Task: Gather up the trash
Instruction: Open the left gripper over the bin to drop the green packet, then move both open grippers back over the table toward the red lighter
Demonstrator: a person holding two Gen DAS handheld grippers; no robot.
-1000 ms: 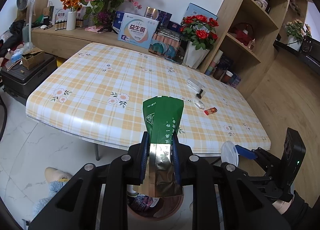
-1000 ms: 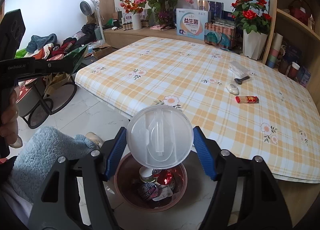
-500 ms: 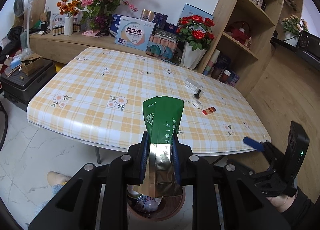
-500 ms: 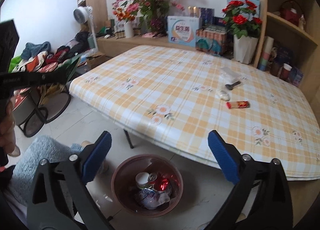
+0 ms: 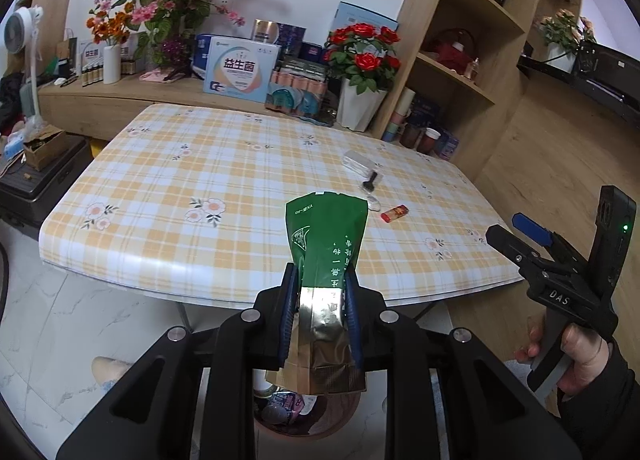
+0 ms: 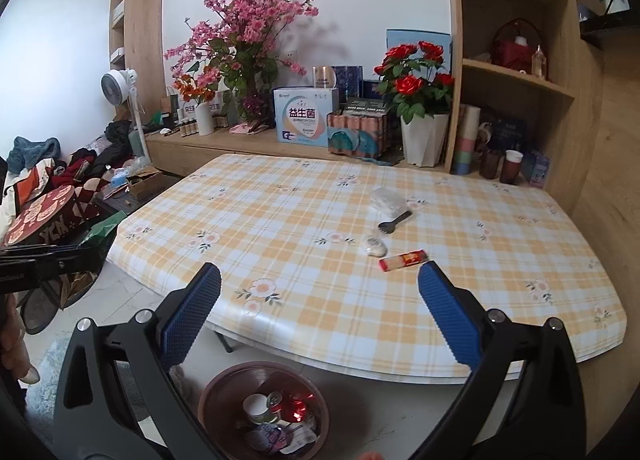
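Note:
My left gripper (image 5: 322, 284) is shut on a green and gold foil pouch (image 5: 326, 244), held above the brown trash bin (image 5: 348, 414) on the floor. My right gripper (image 6: 320, 284) stands wide open with nothing between its blue pads, above the trash bin (image 6: 218, 388), which holds a cup, a can and wrappers. On the checked table (image 6: 280, 228) lie a red wrapper (image 6: 403, 260), a small white piece (image 6: 375, 246), a black spoon (image 6: 394, 221) and a clear plastic bag (image 6: 386, 199). The right gripper (image 5: 532, 230) shows at the right of the left wrist view.
Boxes, flower vases and a rose pot (image 6: 422, 132) stand on the low wooden cabinet behind the table. Wooden shelves (image 6: 516, 72) rise at the right. Clothes, a fan (image 6: 118, 86) and a black case (image 5: 36, 180) crowd the floor on the left.
The right gripper let go of the round clear lid, opened wide and rose, so the bin sits lower in its view. The left gripper kept its grip on the pouch and shifted slightly.

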